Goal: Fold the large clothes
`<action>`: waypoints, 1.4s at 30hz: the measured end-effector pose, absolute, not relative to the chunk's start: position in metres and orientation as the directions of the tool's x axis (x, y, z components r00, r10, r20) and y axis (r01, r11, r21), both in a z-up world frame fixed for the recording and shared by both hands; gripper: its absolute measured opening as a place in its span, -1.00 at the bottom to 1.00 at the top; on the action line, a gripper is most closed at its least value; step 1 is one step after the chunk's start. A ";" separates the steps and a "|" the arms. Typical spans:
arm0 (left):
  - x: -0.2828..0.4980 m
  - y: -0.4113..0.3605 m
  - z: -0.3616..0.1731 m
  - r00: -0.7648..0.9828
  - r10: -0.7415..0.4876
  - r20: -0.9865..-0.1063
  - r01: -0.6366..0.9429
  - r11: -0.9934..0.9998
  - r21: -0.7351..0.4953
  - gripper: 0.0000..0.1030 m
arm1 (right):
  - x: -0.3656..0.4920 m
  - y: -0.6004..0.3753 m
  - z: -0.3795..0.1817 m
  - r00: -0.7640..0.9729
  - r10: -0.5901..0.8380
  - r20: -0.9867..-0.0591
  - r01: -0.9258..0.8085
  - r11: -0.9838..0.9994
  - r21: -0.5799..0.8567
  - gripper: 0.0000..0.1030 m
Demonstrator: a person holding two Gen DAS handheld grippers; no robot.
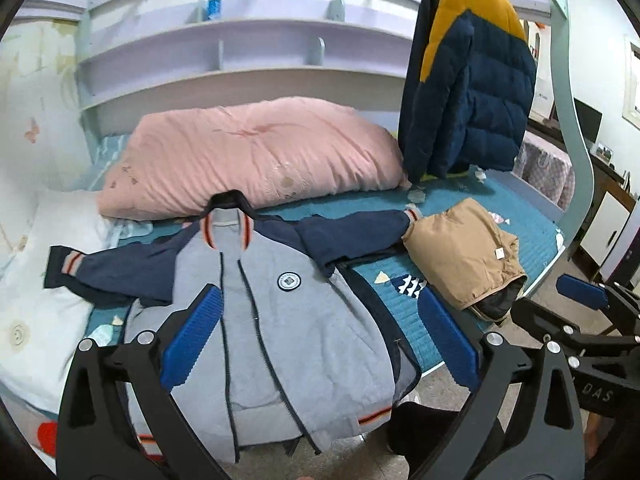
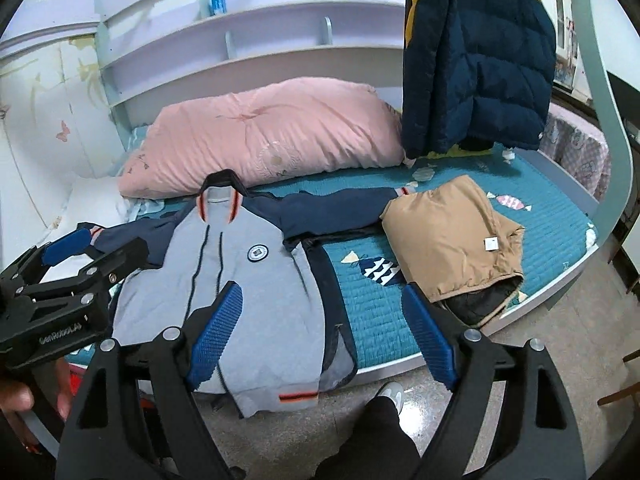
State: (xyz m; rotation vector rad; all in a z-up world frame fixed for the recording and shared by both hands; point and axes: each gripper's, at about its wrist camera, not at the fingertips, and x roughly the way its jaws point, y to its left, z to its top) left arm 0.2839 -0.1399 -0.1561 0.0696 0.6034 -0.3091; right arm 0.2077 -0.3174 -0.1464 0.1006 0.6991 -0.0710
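A grey zip jacket (image 1: pixel 304 320) (image 2: pixel 272 288) with navy sleeves lies face up on the teal bed (image 1: pixel 520 216) (image 2: pixel 552 232). Its sleeves are spread to both sides and its hem hangs over the near edge. My left gripper (image 1: pixel 320 336) hovers open above the jacket's body with nothing between its blue pads. Its tips also show at the left of the right wrist view, near the left cuff (image 2: pixel 94 236). My right gripper (image 2: pixel 324 332) stands open above the jacket's right side, holding nothing. It also shows at the right edge of the left wrist view (image 1: pixel 560 304).
A folded tan jacket (image 1: pixel 460 256) (image 2: pixel 448 236) lies on the bed by the right sleeve. A pink duvet (image 1: pixel 256 156) (image 2: pixel 260 140) fills the back, and a white pillow (image 1: pixel 40 280) lies left. A navy and yellow puffer coat (image 1: pixel 480 92) (image 2: pixel 480 60) hangs at the back right. The person's leg (image 2: pixel 372 432) stands before the bed.
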 end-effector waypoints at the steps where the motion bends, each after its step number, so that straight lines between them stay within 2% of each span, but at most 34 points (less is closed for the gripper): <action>1: 0.274 -0.136 -0.152 0.786 -0.257 -0.562 0.295 0.955 -0.024 0.91 | 0.200 -0.314 -0.143 0.769 -0.034 -0.638 0.100 0.993 0.067 0.53; 4: 0.252 -0.130 -0.141 0.801 -0.242 -0.548 0.278 0.960 -0.018 0.91 | 0.174 -0.304 -0.130 0.786 -0.052 -0.616 0.102 0.994 0.047 0.58; 5: 0.242 -0.127 -0.136 0.805 -0.245 -0.540 0.278 0.960 -0.021 0.91 | 0.165 -0.301 -0.125 0.792 -0.054 -0.608 0.102 0.994 0.045 0.77; 6: 0.236 -0.126 -0.133 0.806 -0.249 -0.537 0.279 0.960 -0.026 0.91 | 0.158 -0.298 -0.120 0.800 -0.059 -0.597 0.103 0.994 0.040 0.79; 21: 0.134 -0.099 -0.067 0.890 -0.209 -0.405 0.226 0.974 -0.006 0.91 | 0.075 -0.274 -0.064 0.879 -0.064 -0.473 0.082 0.997 0.017 0.85; 28: 0.109 -0.091 -0.050 0.913 -0.210 -0.351 0.219 0.976 -0.012 0.91 | 0.062 -0.264 -0.053 0.897 -0.044 -0.439 0.057 0.998 0.018 0.85; 42: 0.092 -0.087 -0.038 0.934 -0.189 -0.303 0.199 0.980 0.003 0.91 | 0.049 -0.258 -0.045 0.913 -0.017 -0.407 0.031 0.999 0.027 0.85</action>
